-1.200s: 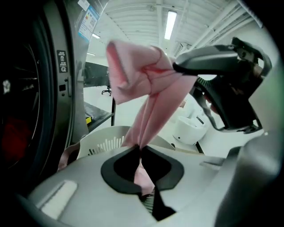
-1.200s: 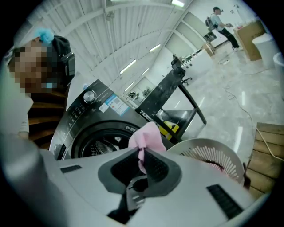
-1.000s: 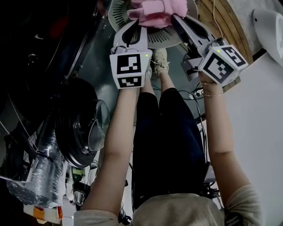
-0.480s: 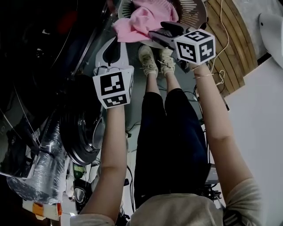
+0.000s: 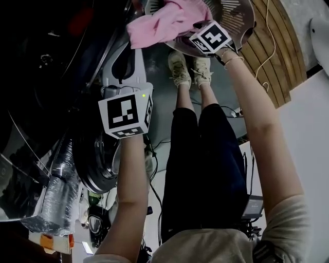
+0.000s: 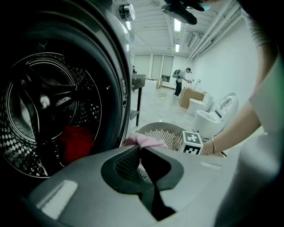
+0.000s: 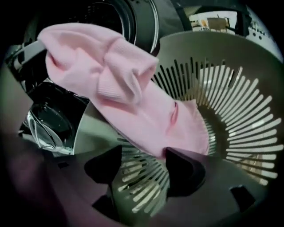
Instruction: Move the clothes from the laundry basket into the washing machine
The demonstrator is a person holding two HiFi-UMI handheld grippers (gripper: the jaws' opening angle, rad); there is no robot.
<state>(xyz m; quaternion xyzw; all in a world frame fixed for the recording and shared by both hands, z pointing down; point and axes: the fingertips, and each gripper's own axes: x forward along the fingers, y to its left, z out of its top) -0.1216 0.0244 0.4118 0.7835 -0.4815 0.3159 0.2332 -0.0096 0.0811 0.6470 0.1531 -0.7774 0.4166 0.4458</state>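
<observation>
We are picking up the pink garment (image 5: 159, 25) draped over the laundry basket (image 5: 239, 15) rim. Our right gripper (image 7: 143, 155) has its jaws just opening, with only basket slats between them and the hem alongside. Our left gripper (image 6: 140, 150) is clenched on nothing beside the basket. Next, we judge, we pinch the cloth.

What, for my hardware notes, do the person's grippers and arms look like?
Both the left gripper and right gripper have pale grey moulded bodies with dark pads. Each carries a white cube with black square markers; the left one shows a small green light. Thin bracelets circle the right wrist; the sleeves are short and beige.
</observation>
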